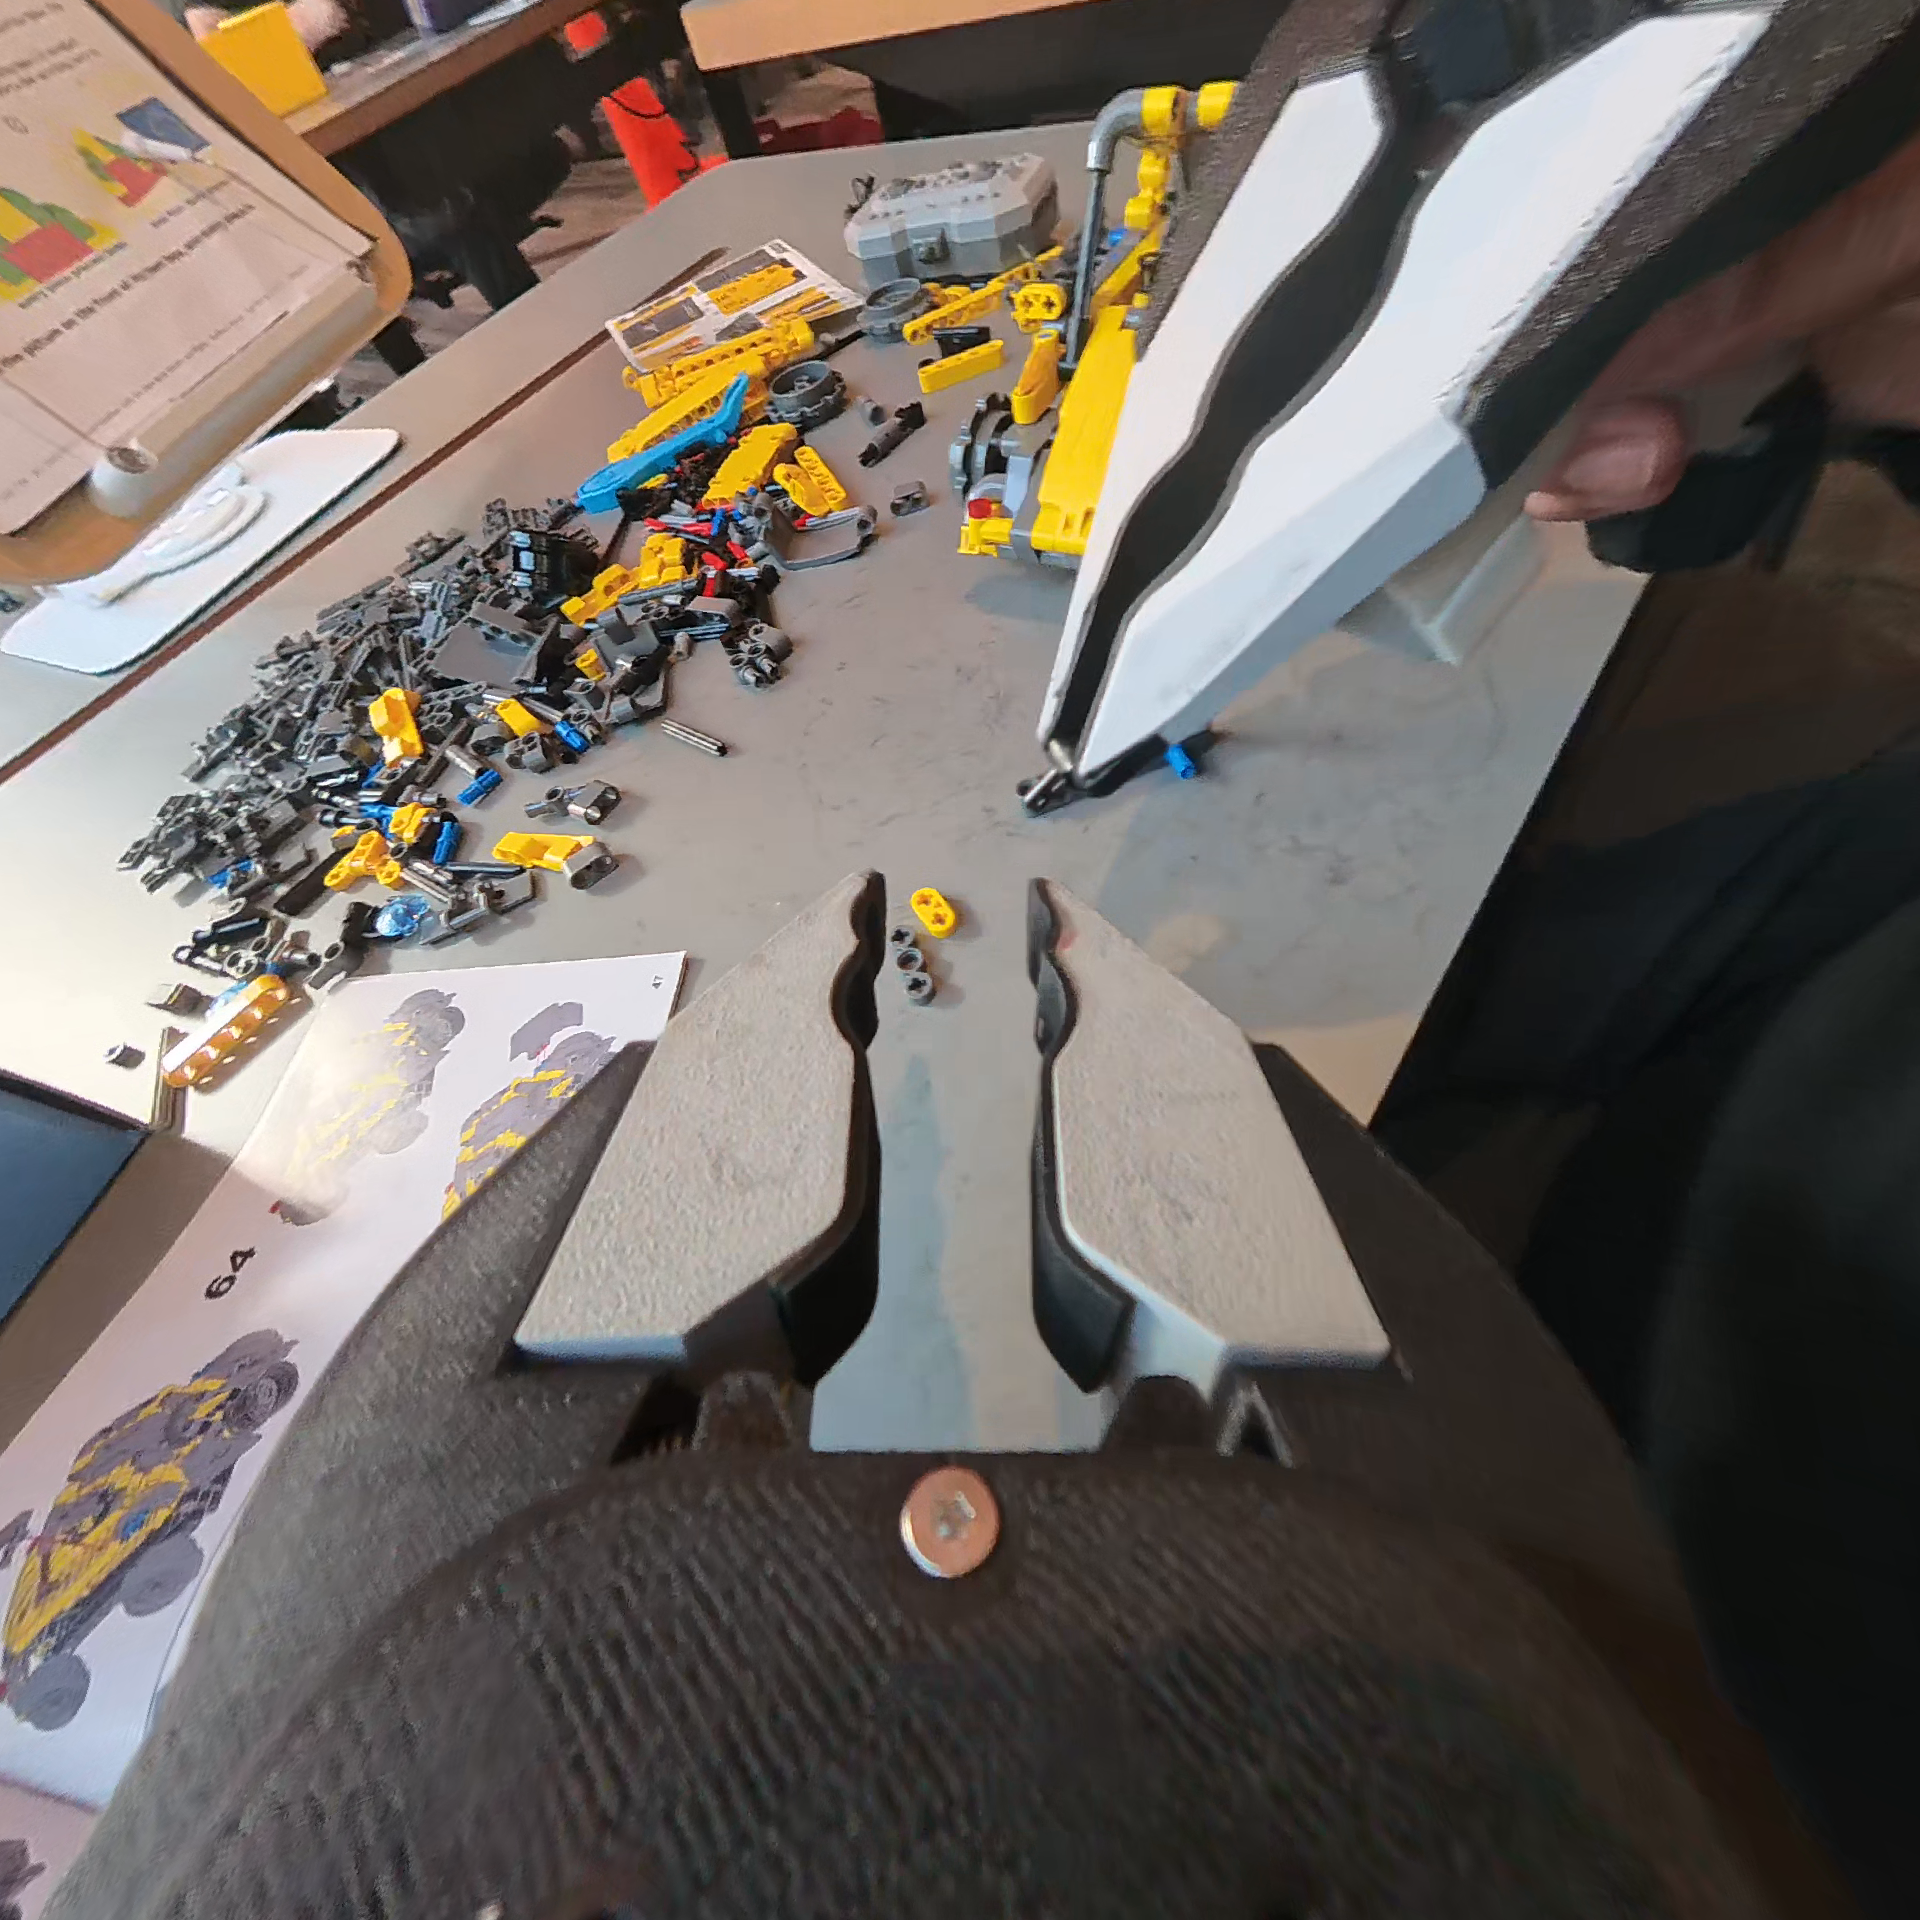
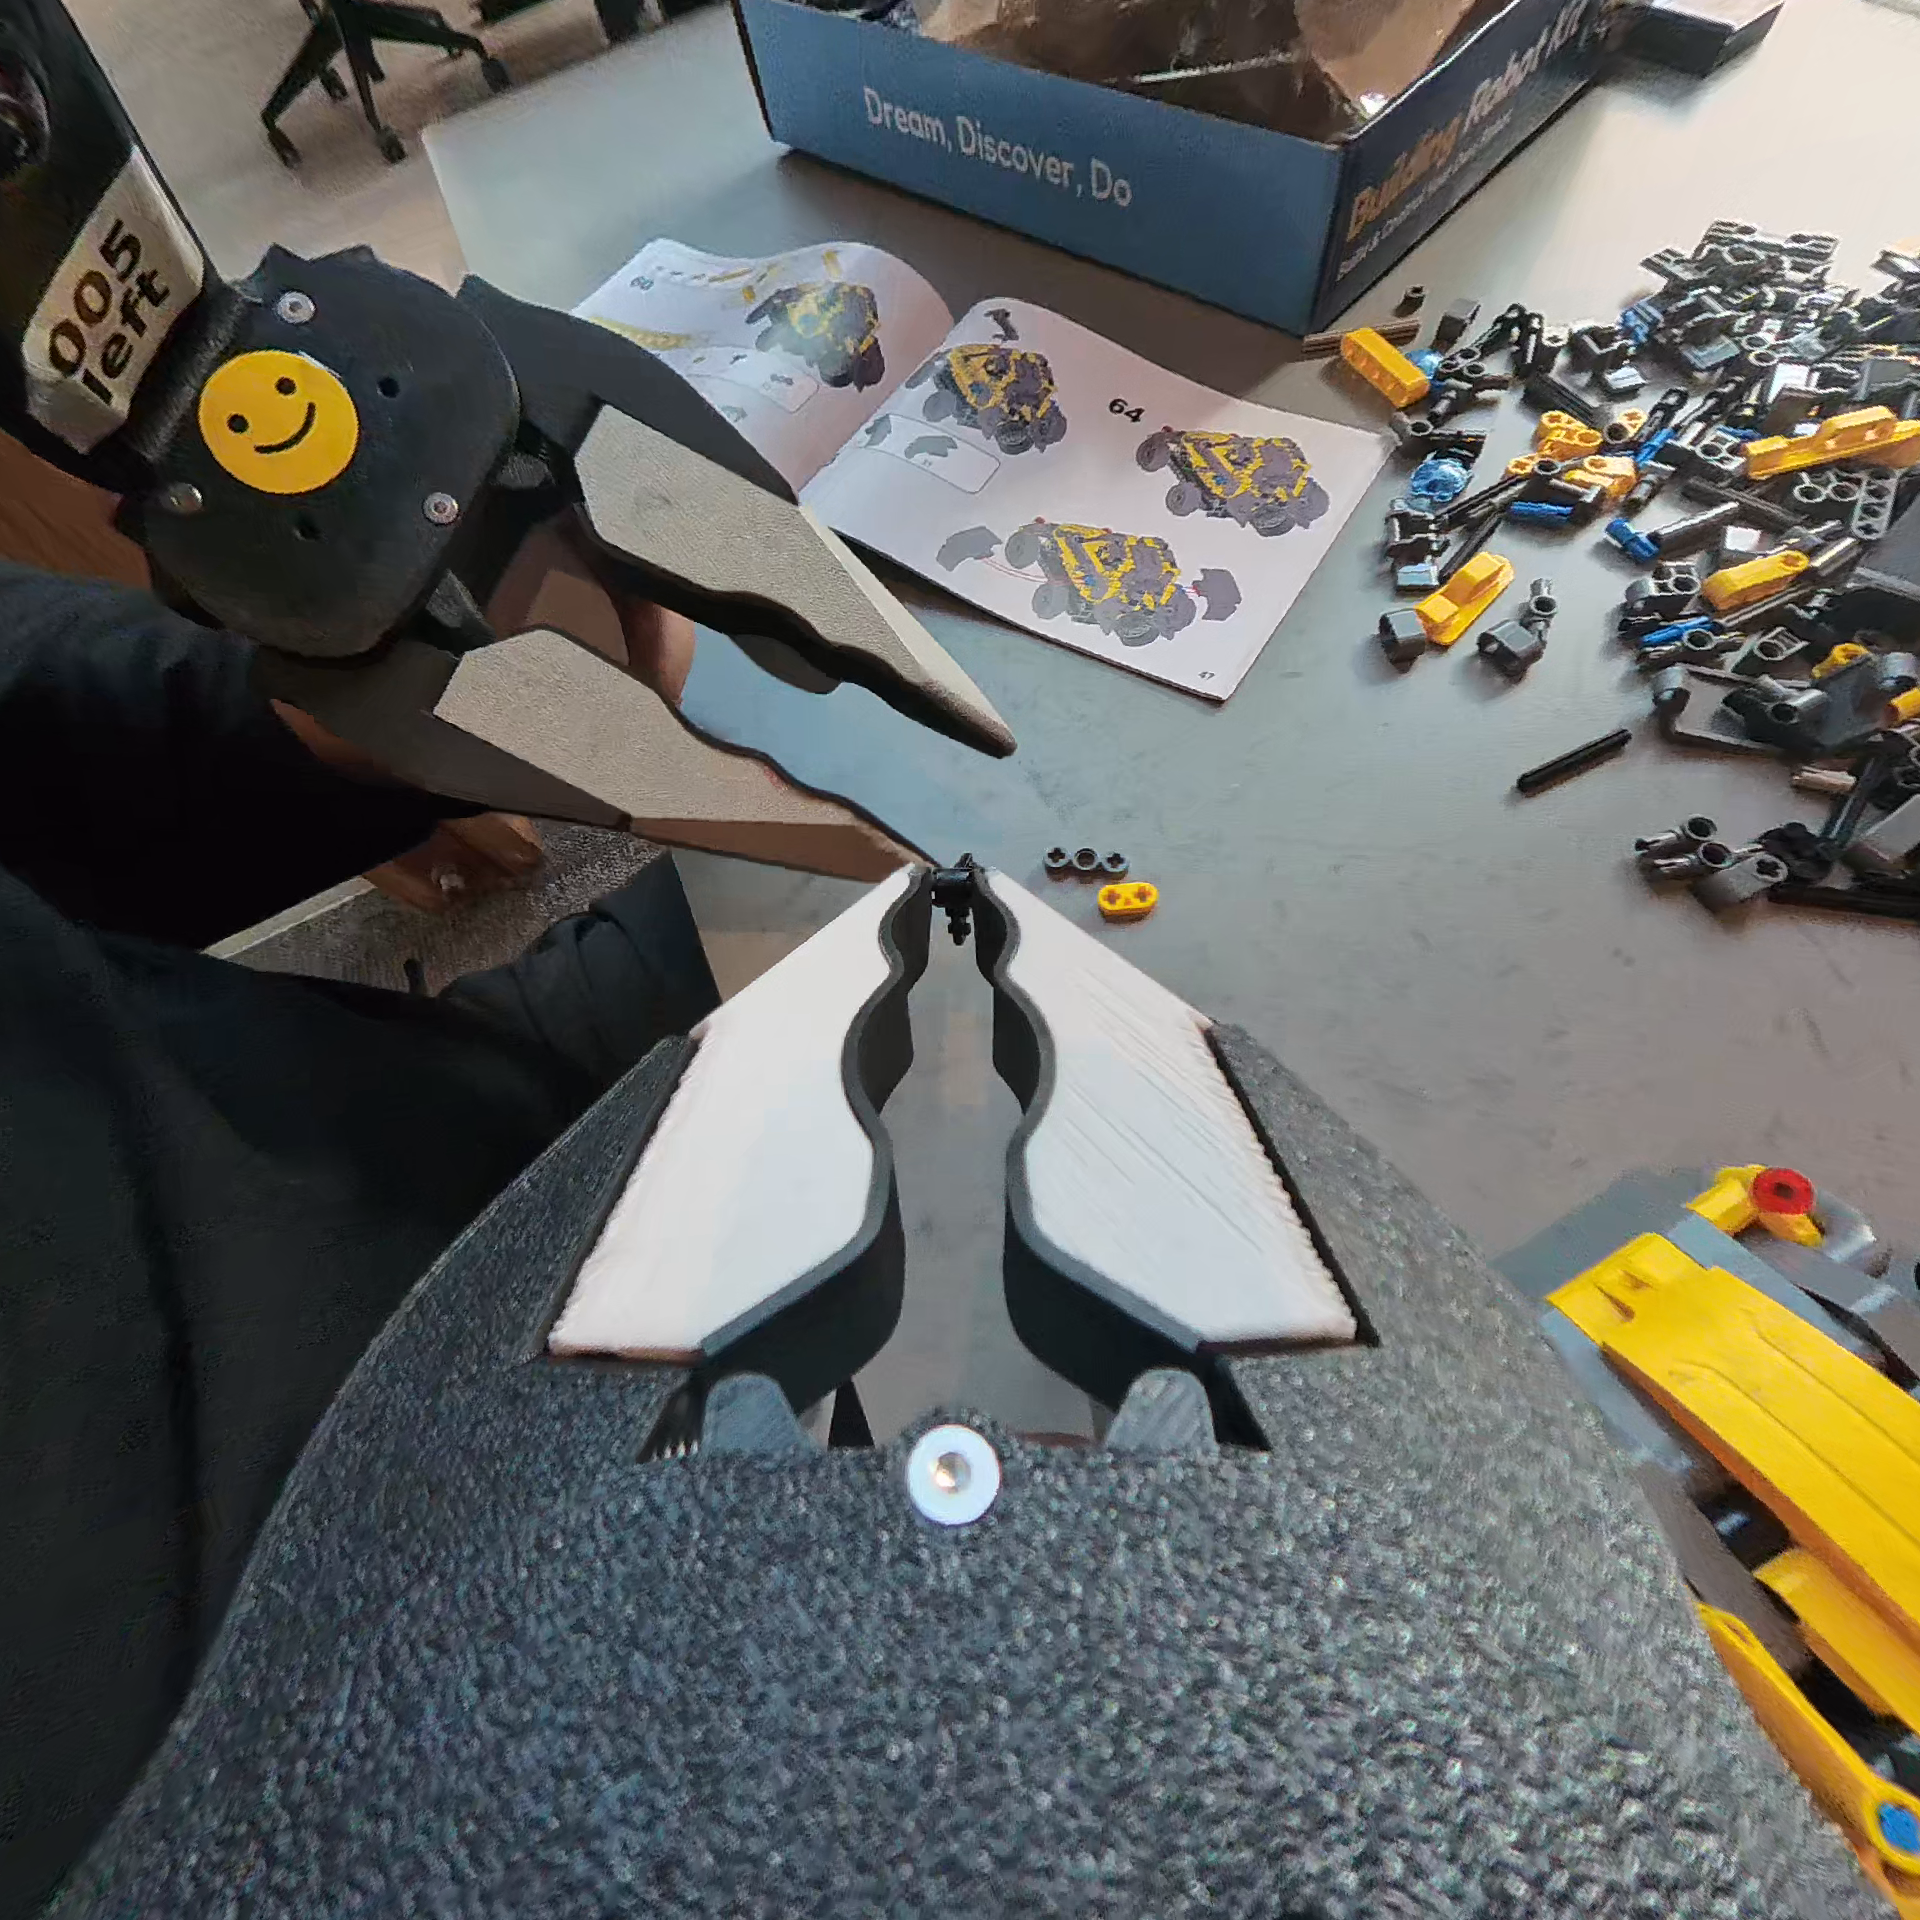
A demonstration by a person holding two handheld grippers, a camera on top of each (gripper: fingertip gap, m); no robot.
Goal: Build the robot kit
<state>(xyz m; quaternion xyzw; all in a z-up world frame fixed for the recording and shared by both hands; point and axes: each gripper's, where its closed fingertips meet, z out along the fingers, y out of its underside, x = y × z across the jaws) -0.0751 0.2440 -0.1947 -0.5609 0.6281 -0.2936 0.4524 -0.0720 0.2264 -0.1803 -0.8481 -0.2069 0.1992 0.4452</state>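
My left gripper (image 1: 954, 902) is open and empty, low over the grey table. A small yellow two-hole piece (image 1: 933, 911) and a dark grey three-hole beam (image 1: 909, 961) lie on the table between its fingertips. Both also show in the right wrist view, the beam (image 2: 1086, 860) beside the yellow piece (image 2: 1127, 899). My right gripper (image 2: 956, 883) is shut on a small black pin (image 2: 956, 902) at its fingertips. It hovers just right of the left gripper (image 2: 951, 800), which bears a yellow smiley sticker. In the left wrist view the right gripper (image 1: 1058, 771) reaches down from the upper right.
A pile of black, grey, yellow and blue parts (image 1: 468, 665) spreads to the left. A partly built yellow model (image 1: 1070, 457) and a grey battery box (image 1: 951, 218) stand farther back. An open instruction booklet (image 2: 1091, 488) and a blue box (image 2: 1091, 156) lie nearby. The table edge (image 1: 1455, 987) runs along the right. Left and right tips are no more than a few centimetres apart.
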